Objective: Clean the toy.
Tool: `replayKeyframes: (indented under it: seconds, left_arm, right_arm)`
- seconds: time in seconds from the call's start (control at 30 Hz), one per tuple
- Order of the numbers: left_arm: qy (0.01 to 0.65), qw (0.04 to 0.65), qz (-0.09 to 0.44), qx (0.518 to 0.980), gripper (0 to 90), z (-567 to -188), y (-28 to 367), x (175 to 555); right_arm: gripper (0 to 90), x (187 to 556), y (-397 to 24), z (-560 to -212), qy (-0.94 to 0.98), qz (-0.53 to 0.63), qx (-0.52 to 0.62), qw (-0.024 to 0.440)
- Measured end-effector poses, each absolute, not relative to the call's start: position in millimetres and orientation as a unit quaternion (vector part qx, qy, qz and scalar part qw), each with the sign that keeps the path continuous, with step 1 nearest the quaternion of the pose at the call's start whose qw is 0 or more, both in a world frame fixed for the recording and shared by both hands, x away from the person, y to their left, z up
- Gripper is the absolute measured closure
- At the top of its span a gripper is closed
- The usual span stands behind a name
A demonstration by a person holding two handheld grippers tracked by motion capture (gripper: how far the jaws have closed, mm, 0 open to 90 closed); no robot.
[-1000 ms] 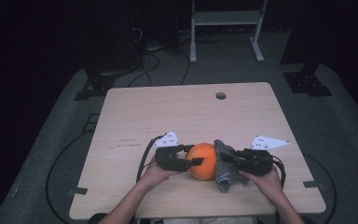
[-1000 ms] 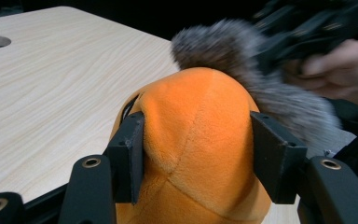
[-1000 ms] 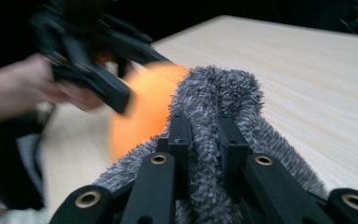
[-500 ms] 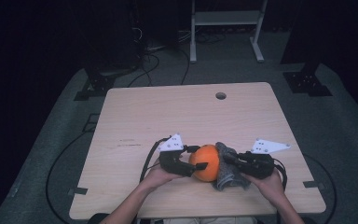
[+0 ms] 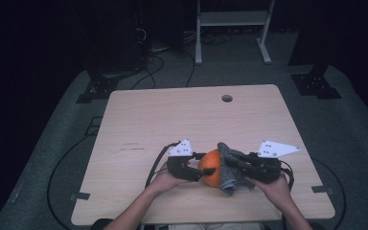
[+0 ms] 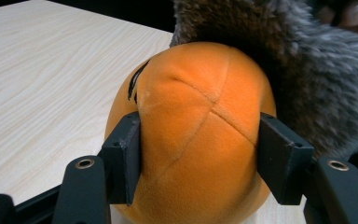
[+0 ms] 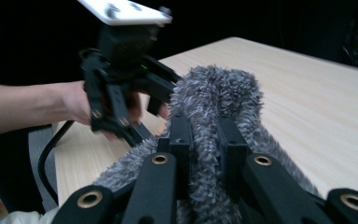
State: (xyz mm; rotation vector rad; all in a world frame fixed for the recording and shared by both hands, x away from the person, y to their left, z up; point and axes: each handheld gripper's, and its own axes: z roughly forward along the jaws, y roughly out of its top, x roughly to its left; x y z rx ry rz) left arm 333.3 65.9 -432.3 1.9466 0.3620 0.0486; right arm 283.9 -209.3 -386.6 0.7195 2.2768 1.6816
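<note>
Near the table's (image 5: 139, 124) front edge, the left gripper (image 6: 200, 154), its jaws just closing, is clamping the orange plush ball (image 6: 200, 126), while the right gripper (image 7: 204, 140) is pinching the grey furry cloth (image 7: 214, 93) partly hiding it.

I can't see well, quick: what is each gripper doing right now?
Left gripper: fingers have just been closing, now pressing both sides of the round orange plush toy.
Right gripper: closed on the grey fuzzy cloth.
</note>
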Motion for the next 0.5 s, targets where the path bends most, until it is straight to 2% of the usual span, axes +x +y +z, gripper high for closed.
replayKeyframes:
  seconds: [0.1,0.23,0.5]
  left_arm:
    - [0.159,0.552,0.015,0.819,39.1,-434,68,334]
    - [0.163,0.567,0.003,0.807,42.0,-433,68,337]
    - [0.161,0.585,0.004,0.795,43.7,-408,77,328]
  right_arm:
    - [79.1,287,-201,-391,0.789,0.555,0.239,0.113]
    - [79.2,294,-215,-403,0.777,0.563,0.264,0.097]
    - [79.1,286,-223,-394,0.756,0.591,0.262,0.098]
